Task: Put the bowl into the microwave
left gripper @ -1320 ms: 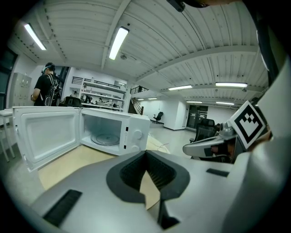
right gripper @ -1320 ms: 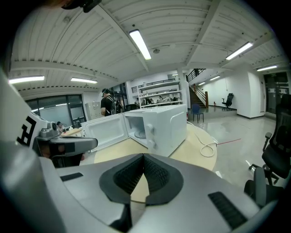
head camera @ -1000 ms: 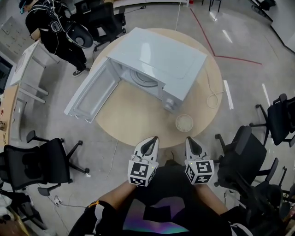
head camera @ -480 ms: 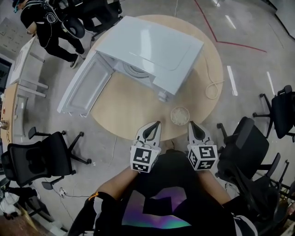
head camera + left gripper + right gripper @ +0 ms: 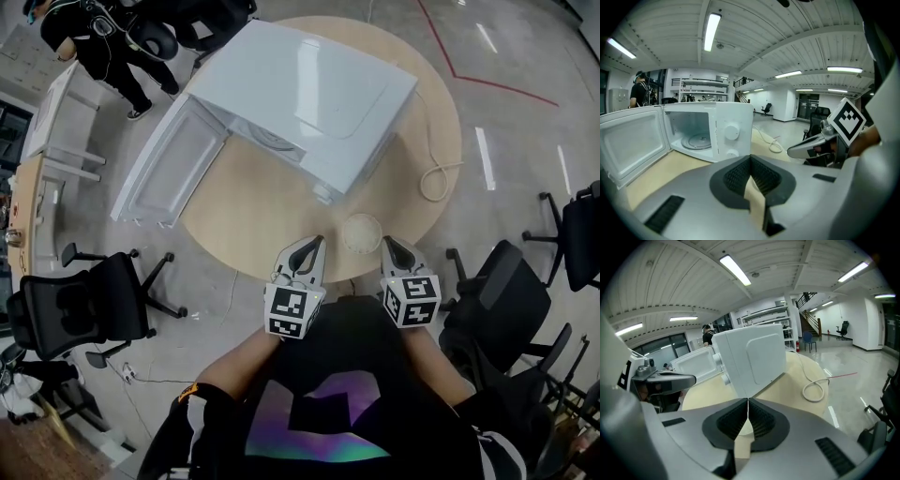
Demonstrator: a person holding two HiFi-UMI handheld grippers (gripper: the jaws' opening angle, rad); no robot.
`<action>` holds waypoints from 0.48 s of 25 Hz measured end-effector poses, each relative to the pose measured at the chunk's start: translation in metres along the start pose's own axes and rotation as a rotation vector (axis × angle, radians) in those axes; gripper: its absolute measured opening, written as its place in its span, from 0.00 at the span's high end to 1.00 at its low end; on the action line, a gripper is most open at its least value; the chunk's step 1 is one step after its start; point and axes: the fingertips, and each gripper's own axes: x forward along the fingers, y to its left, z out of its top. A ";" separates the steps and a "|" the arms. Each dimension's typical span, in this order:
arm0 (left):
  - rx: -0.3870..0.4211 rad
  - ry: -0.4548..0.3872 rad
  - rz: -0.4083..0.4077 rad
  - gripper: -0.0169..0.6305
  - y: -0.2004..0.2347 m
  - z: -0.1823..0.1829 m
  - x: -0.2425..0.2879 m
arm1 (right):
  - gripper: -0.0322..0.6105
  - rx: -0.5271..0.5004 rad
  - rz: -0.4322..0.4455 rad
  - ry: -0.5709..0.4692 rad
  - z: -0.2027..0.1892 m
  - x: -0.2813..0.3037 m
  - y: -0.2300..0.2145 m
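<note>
1. Worktop [image 5: 253, 216]: round, pale wood, on a grey floor. Black office chairs [image 5: 80, 314] stand around it.

2. Microwave [image 5: 309, 94]: white, set on the far half of the worktop and turned at an angle. Its door [image 5: 169, 173] is swung fully open to the left and overhangs the worktop edge. The left gripper view shows the cavity with the glass turntable [image 5: 698, 140] inside and nothing on it. 2 round knobs sit on the control panel at the right of the cavity.

3. Left claw [image 5: 314, 246]: held over the near edge of the worktop, pointing toward the microwave. Its jaws are pressed together with nothing between them.

4. Right claw [image 5: 391, 248]: held beside the left claw, at the same near edge. Its jaws are likewise pressed together along 1 seam, with nothing between them.

5. Bowl [image 5: 362, 232]: small, round and pale, upright on the worktop near its near edge, outside the microwave. It is just in front of the microwave's control-panel corner. It lies between the 2 claw tips, just beside the right claw on its left side and farther from the left claw. Neither claw touches it.

6. Cord [image 5: 434, 178]: white, looped on the right side of the worktop.
</note>
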 end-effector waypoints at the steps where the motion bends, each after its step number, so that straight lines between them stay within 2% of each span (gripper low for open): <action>1: -0.001 0.009 0.004 0.90 -0.001 -0.004 0.003 | 0.93 -0.001 0.016 0.011 -0.003 0.003 -0.002; 6: -0.020 0.044 0.004 0.90 -0.004 -0.015 0.015 | 0.93 0.020 0.043 0.051 -0.014 0.016 -0.015; 12: -0.015 0.095 -0.032 0.90 0.001 -0.030 0.030 | 0.92 0.104 0.038 0.082 -0.025 0.032 -0.026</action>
